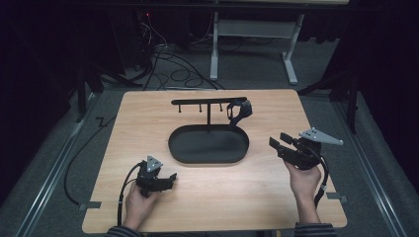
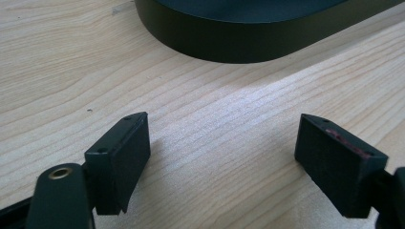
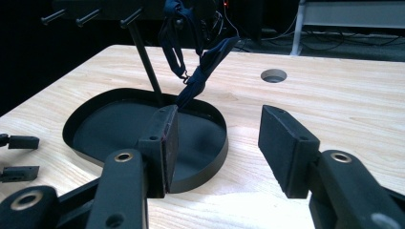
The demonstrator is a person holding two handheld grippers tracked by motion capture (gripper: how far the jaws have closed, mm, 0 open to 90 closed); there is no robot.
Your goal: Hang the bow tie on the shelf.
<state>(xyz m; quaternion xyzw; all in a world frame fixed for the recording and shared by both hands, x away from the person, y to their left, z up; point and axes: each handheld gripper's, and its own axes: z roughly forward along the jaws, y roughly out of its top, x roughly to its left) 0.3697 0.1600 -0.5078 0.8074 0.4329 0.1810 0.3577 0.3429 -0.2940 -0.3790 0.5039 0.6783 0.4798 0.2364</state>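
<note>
At the bottom of the high view, two hands come in over the near edge of a wooden table. The left hand, at lower left, holds the left gripper; its jaws stand wide apart with bare tabletop between them, as the left gripper view confirms. The right hand, at lower right, holds the right gripper, whose jaws are also spread and hold nothing.

In the middle of the frame lies a black oval tray with a low rim. Its floor looks bare apart from a thin upright post rising from its far side. In the left gripper view the tray's dark wall crosses the top of the frame.

The post carries a horizontal bar with small pegs across the upper middle. From the bar's right end hangs a dark strap; in the right gripper view the strap drops toward the tray's far rim.
</note>
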